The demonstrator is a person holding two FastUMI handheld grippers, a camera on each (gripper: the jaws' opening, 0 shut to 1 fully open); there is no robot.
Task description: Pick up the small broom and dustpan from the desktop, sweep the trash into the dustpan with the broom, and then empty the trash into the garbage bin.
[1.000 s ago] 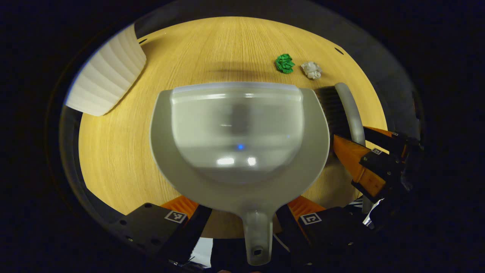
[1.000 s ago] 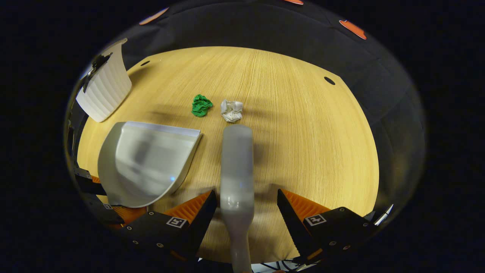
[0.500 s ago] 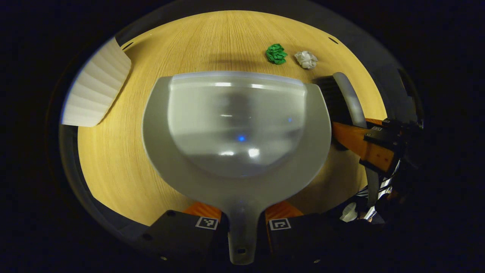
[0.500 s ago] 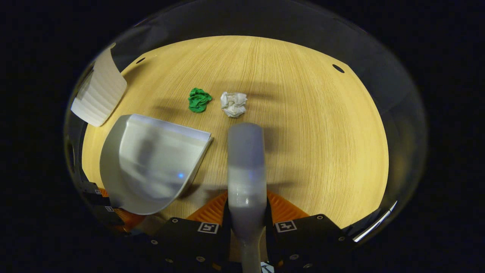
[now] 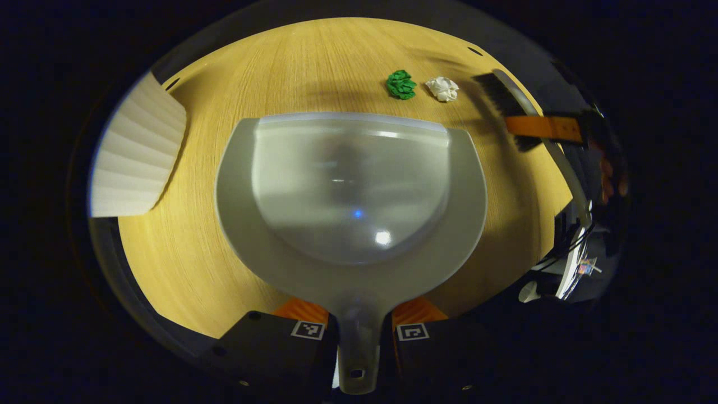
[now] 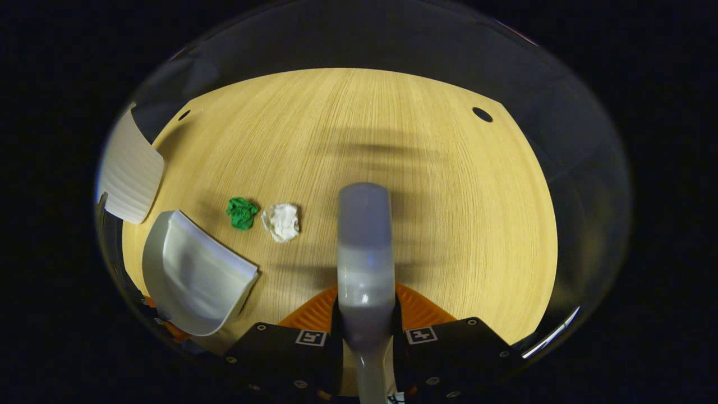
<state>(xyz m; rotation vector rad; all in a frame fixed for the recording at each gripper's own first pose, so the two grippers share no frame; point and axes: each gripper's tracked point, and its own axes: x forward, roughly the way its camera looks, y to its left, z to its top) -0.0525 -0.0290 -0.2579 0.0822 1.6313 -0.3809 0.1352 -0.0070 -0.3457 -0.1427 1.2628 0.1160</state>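
In the left gripper view, my left gripper [image 5: 359,331] is shut on the handle of the grey dustpan [image 5: 350,191], whose open lip points toward the far side of the wooden desktop [image 5: 185,247]. Beyond the lip lie a green paper ball [image 5: 401,85] and a white paper ball [image 5: 442,88]. In the right gripper view, my right gripper [image 6: 366,331] is shut on the grey broom [image 6: 364,247], held above the desk to the right of the white ball [image 6: 281,222] and green ball [image 6: 242,212]. The dustpan [image 6: 190,275] sits lower left there. The broom's dark bristles [image 5: 502,101] show right of the balls.
A white ribbed garbage bin [image 5: 134,154] stands at the desk's left edge, also in the right gripper view [image 6: 130,171]. Small dark holes [image 6: 482,114] mark the desk's far corners. A hand [image 5: 608,179] holds the right gripper at the far right.
Both grippers went from open to shut, the left on the dustpan handle, the right on the broom. The right gripper then lifted the broom and carried it to the right of the balls.
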